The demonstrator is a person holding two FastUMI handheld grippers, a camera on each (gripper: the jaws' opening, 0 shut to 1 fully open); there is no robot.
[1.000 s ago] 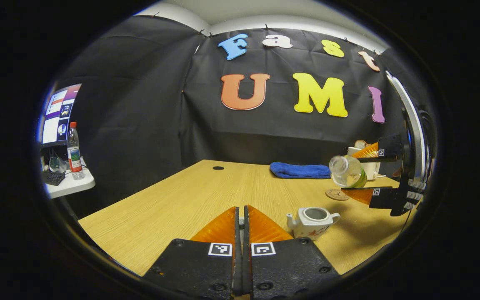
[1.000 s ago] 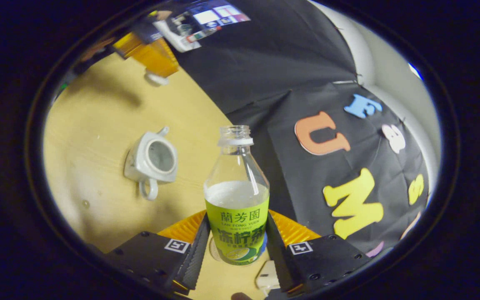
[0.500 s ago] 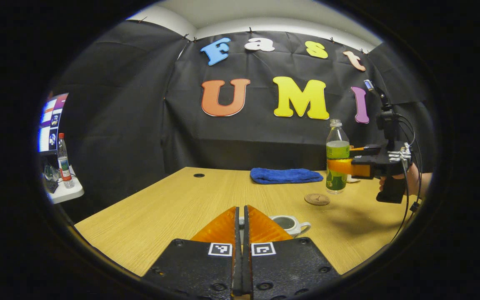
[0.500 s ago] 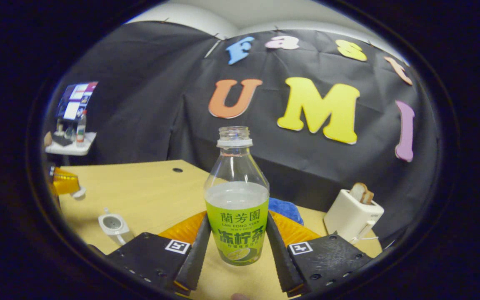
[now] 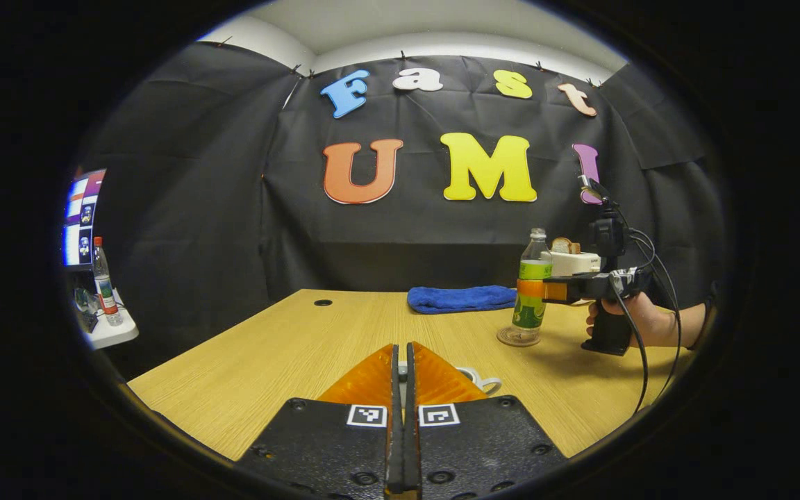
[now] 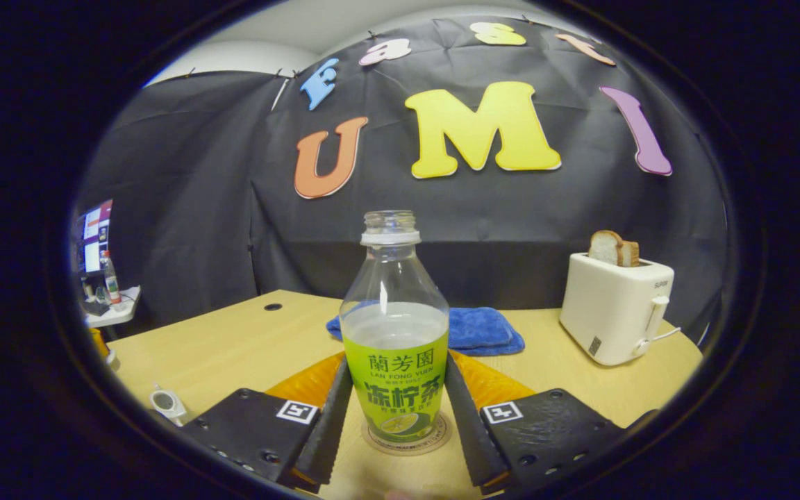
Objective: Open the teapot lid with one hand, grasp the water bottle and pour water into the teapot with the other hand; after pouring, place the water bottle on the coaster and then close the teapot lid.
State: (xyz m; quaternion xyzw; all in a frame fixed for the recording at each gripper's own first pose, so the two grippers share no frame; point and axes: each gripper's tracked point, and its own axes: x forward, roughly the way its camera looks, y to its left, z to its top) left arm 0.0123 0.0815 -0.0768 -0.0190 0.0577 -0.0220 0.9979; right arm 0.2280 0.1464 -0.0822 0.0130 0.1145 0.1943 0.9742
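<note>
A clear water bottle (image 6: pixel 394 333) with a green label and no cap stands upright on the round coaster (image 6: pixel 407 441). My right gripper (image 6: pixel 394 389) is shut on its label, one finger on each side. In the left gripper view the same bottle (image 5: pixel 530 292) rests on the coaster (image 5: pixel 518 338), with the right gripper (image 5: pixel 535 288) and a hand (image 5: pixel 639 323) behind it. The white teapot (image 6: pixel 167 403) sits open at the lower left. My left gripper (image 5: pixel 403 347) is shut and hides most of the teapot (image 5: pixel 485 382). The white lid (image 6: pixel 110 358) hangs in it.
A folded blue cloth (image 6: pixel 483 330) lies at the back of the wooden table (image 5: pixel 289 347). A white toaster (image 6: pixel 615 305) with a bread slice stands at the right. A small side table (image 5: pixel 105 330) with another bottle and a screen is far left.
The right gripper swung the bottle from tilted over the teapot to upright, then lowered it onto the coaster. The left gripper stayed shut and drifted so that the teapot slid behind its fingers.
</note>
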